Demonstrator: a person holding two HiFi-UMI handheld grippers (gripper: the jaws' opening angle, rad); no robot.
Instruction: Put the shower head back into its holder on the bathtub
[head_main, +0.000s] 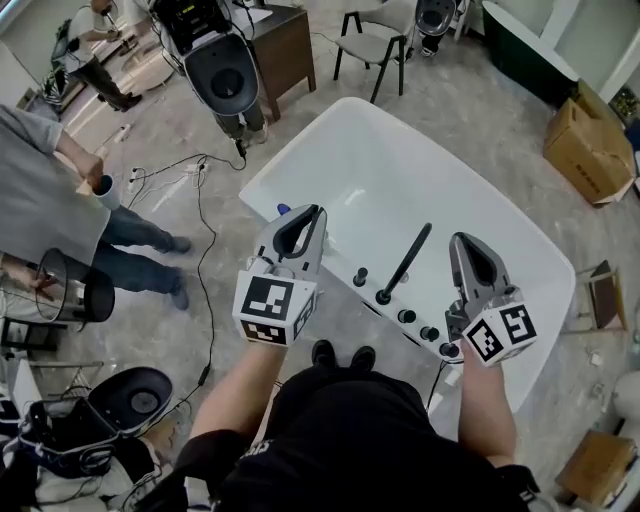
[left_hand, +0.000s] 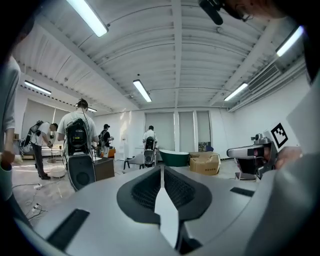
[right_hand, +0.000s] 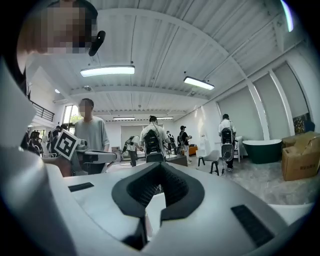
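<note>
Left gripper (left_hand: 162, 169): jaws clenched, nothing between them. Right gripper (right_hand: 159, 167): same, closed and empty. Both gripper views look level across the room, with no tub in either.

Head view: both grippers are over the near deck of the bathtub (head_main: 380, 165), with the shower head (head_main: 407, 260) below and between them. It's a black wand. Its long axis runs from the holder (head_main: 383, 297) on the deck, beside the knobs (head_main: 406, 316), slanting up-right over the basin.

The foot end looks seated in the holder, so I'd call the task done or nearly done. If it needs a nudge, the right gripper looks nearer. Come down from above, jaws across the wand.
</note>
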